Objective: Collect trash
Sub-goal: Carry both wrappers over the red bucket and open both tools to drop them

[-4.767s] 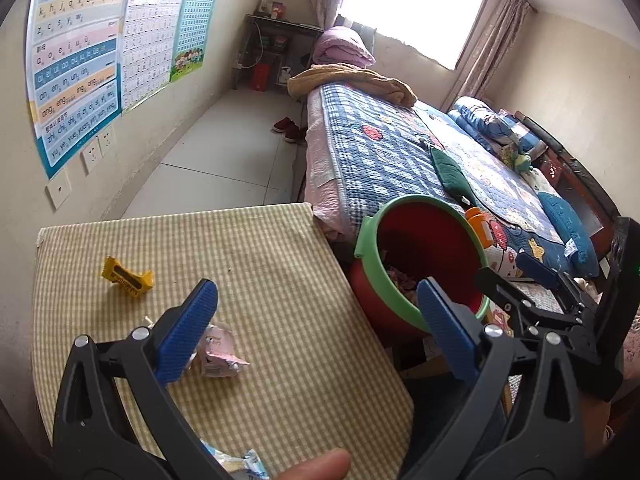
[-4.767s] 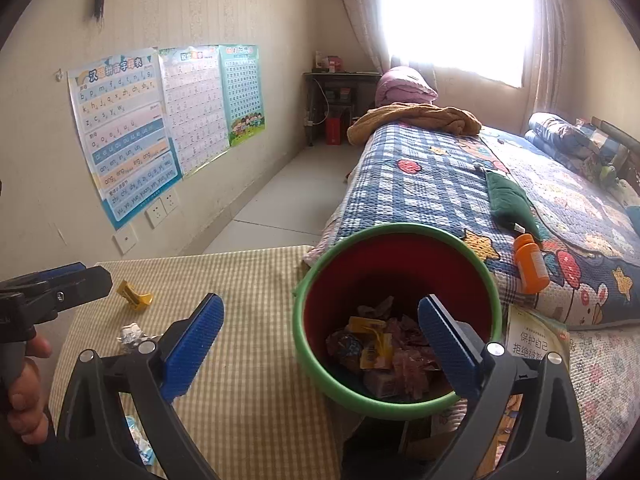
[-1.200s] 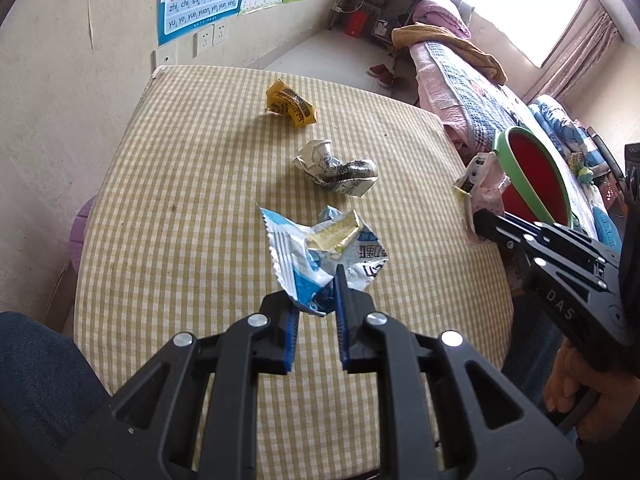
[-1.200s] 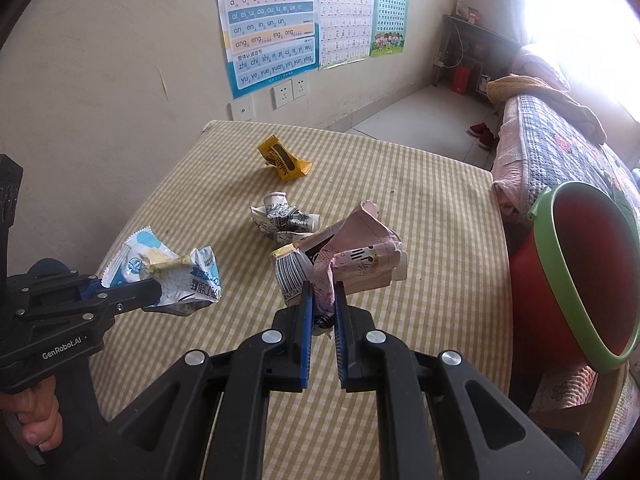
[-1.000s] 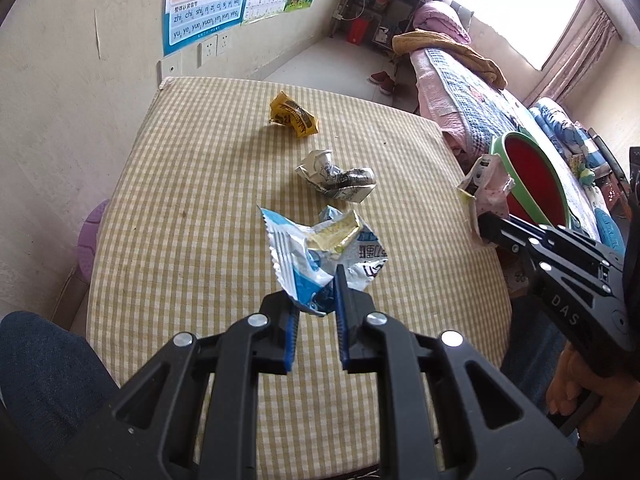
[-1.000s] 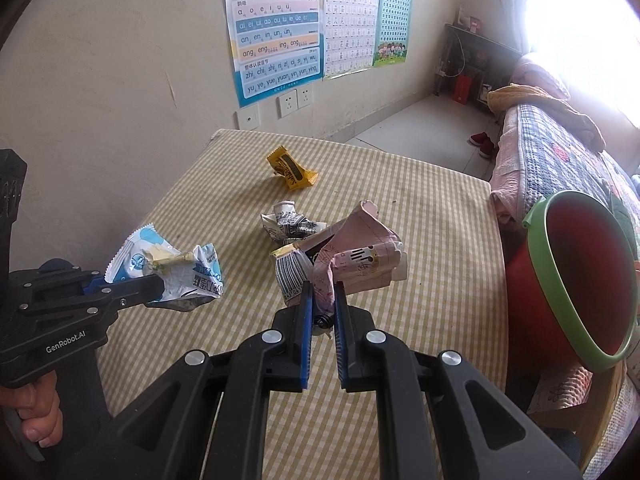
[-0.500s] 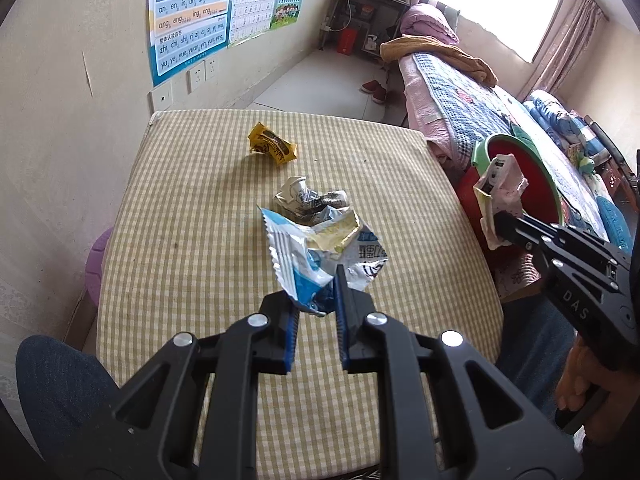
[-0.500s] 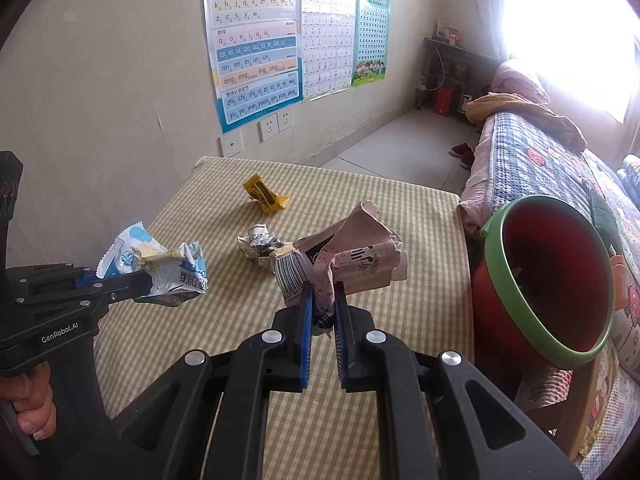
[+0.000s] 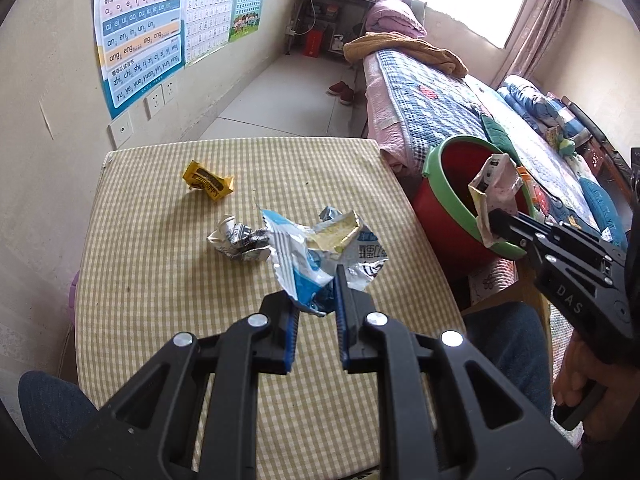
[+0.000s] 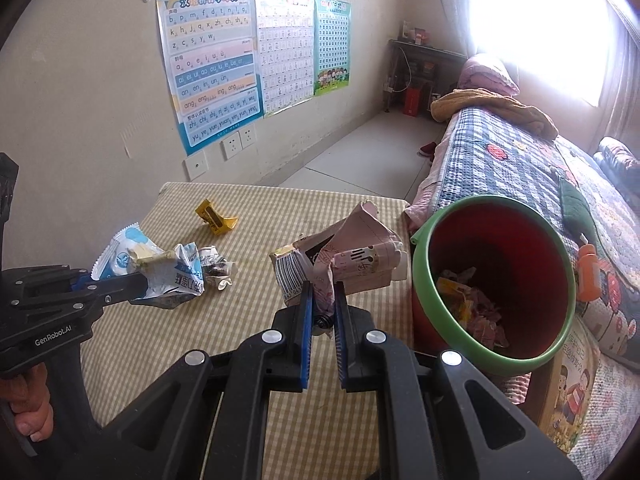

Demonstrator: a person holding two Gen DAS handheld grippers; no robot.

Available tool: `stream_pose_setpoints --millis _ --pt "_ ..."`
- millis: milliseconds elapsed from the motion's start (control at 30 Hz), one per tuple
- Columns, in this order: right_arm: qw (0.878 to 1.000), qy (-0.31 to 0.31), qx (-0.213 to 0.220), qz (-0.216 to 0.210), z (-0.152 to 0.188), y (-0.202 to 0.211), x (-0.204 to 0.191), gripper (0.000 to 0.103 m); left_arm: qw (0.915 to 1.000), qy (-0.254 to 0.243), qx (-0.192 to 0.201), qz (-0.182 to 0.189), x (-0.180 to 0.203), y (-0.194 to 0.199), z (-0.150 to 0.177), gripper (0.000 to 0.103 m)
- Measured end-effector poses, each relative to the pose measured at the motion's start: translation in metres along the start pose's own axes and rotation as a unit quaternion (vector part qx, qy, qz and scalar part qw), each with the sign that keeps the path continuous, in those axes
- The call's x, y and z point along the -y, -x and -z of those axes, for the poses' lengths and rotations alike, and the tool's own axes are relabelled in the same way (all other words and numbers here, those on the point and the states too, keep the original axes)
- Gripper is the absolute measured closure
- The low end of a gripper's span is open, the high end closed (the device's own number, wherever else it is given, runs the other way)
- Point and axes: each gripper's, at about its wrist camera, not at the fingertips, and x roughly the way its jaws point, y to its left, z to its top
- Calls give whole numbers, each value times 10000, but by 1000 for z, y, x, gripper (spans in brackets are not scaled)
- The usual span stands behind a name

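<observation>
Here the red bin with the green rim (image 10: 494,280) served as the anchor: it stood off the table's edge, between the checked tablecloth (image 9: 160,280) and the bed (image 10: 520,160), and crumpled scraps already lay in its bottom.

The right gripper (image 10: 322,300) had its jaws clamped on a crumpled pink wrapper with a barcode panel (image 10: 344,256). In the right wrist view that wrapper hung above the table just beside the bin's rim on the table side; in the left wrist view it appeared in front of the bin's mouth, so whether it was truly over the opening could not be told.

The left gripper (image 9: 316,304) was farther from the bin, over the middle of the table, its jaws pinched together on the lower corner of a torn blue-and-white wrapper (image 9: 320,248) held clear of the cloth.

Two pieces lay loose on the cloth, both on the far side of the left gripper from the bin: a crumpled silver-and-black wrapper (image 9: 238,240), close behind the held blue-and-white one, and a yellow packet (image 9: 208,186) beyond it, nearer the wall.

A hand (image 10: 30,404) gripped the left gripper's handle, and another hand (image 9: 576,380) gripped the right one's.
</observation>
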Motion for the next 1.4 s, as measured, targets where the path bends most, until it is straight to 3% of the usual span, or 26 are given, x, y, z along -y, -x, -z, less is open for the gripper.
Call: stream_pose_setpoints --millis 300,733,1400 --pt "9998 -188 21 108 -12 12 37 93 9998 -148 -86 50 25 0 -18 88" --pt "9977 -669 -53 9 0 4 71 93 9976 -591 -311 175 60 -18 -49 88" --pt "9920 -1110 -14 604 -4 3 169 93 9902 -1080 -377 797 145 -74 -99 88"
